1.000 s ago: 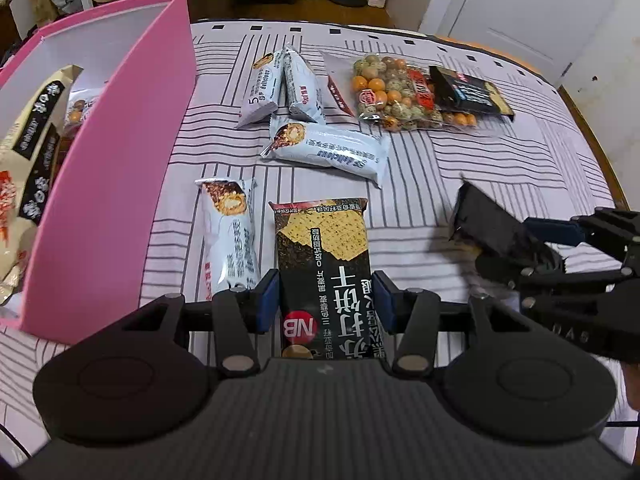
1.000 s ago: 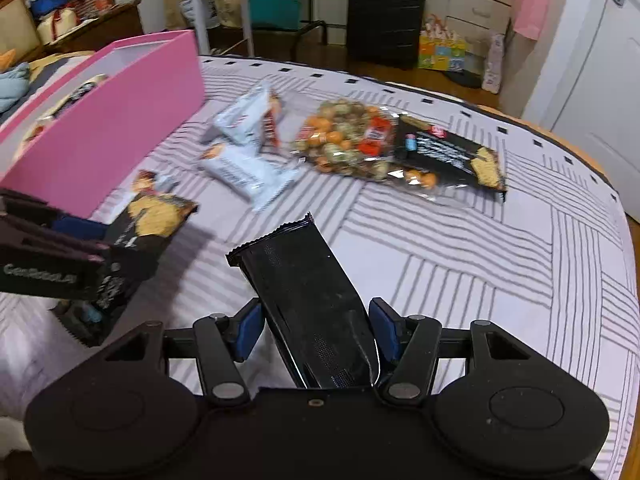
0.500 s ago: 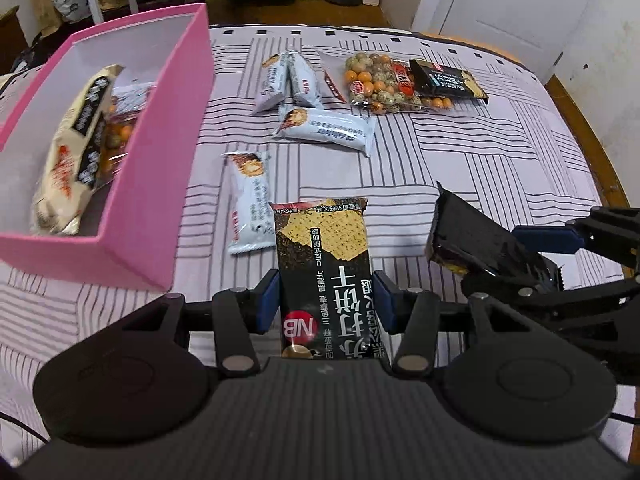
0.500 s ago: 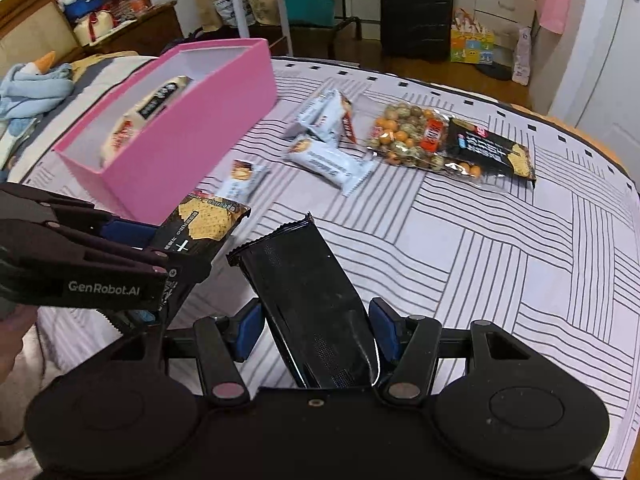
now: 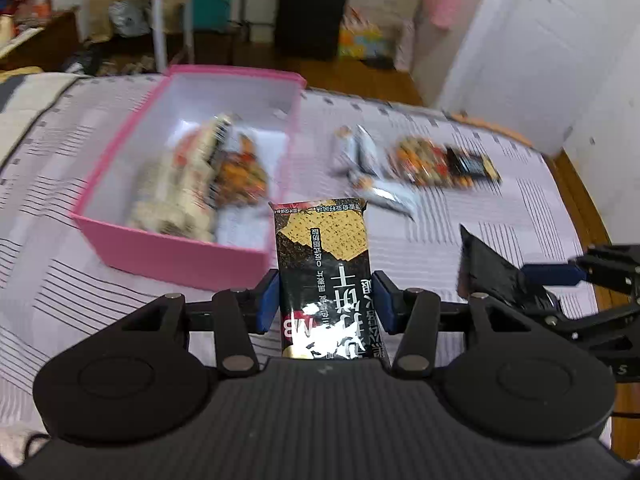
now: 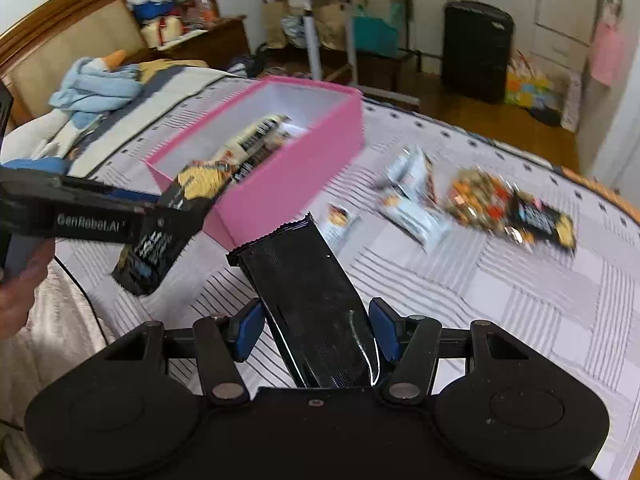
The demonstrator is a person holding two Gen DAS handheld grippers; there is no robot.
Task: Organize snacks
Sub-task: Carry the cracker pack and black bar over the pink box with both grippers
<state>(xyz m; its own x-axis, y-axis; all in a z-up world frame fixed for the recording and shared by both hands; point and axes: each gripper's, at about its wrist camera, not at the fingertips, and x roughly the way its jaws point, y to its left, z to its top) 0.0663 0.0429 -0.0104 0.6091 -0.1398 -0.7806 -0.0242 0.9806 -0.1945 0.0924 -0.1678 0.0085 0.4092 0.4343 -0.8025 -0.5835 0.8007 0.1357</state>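
Note:
My left gripper [image 5: 325, 304] is shut on a black cracker packet [image 5: 322, 252] with a gold cracker picture, held up in the air just in front of the pink box [image 5: 176, 254]. My right gripper [image 6: 316, 330] is shut on a second black packet [image 6: 304, 292], seen from its plain back. In the left wrist view the right gripper [image 5: 560, 280] hangs at the right with its packet [image 5: 486, 272]. In the right wrist view the left gripper [image 6: 132, 216] and its packet [image 6: 168, 224] hang at the left, near the box's [image 6: 280, 184] front corner. The box holds a few snack packs [image 5: 192, 176].
On the striped bedspread [image 6: 520, 300] right of the box lie white snack bars [image 6: 416, 208], a clear bag of mixed nuts [image 6: 480, 196] and another black cracker packet [image 6: 540, 216]. A person's hand [image 6: 20, 292] shows at the left edge. A suitcase [image 6: 476, 48] and furniture stand beyond the bed.
Both grippers have risen with their packets still gripped. The left gripper has swung left toward the pink box, whose inside now shows.

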